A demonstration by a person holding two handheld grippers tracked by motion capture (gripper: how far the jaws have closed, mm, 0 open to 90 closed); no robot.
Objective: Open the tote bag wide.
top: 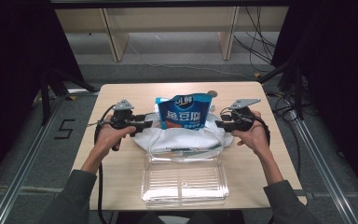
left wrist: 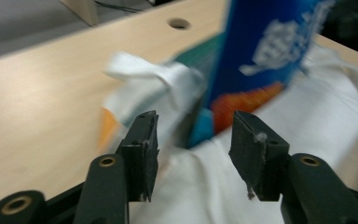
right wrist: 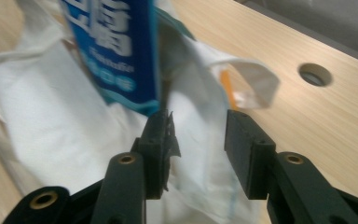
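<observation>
A white bag [top: 182, 137] lies on the tabletop [top: 121, 100] with a blue snack packet [top: 183, 113] standing upright out of its mouth, and it sits between the two hand-held grippers. The left hand-held gripper [top: 145, 122] is just beside the bag's left edge, its jaws pointing in toward the packet; in the left gripper view its jaws stand apart with nothing pressed between them, the white cloth of the bag [left wrist: 261, 126] spread just beyond their tips, the blue packet [left wrist: 261, 56] rising ahead and slightly to the right, and a loose white handle loop [left wrist: 144, 72] ahead to the left. The right hand-held gripper [top: 220, 124] is just beside the bag's right edge, facing the left one across it; in the right gripper view its jaws are likewise parted and grip nothing, with the bag [right wrist: 51, 126] lying beneath and ahead of them, the lower corner of the blue packet [right wrist: 116, 51] just above the left jaw's tip, and a white handle loop [right wrist: 249, 81] just beyond the right jaw. A clear plastic box [top: 184, 179] lies on the near side of the bag, closer to the person than both hand-held grippers
</observation>
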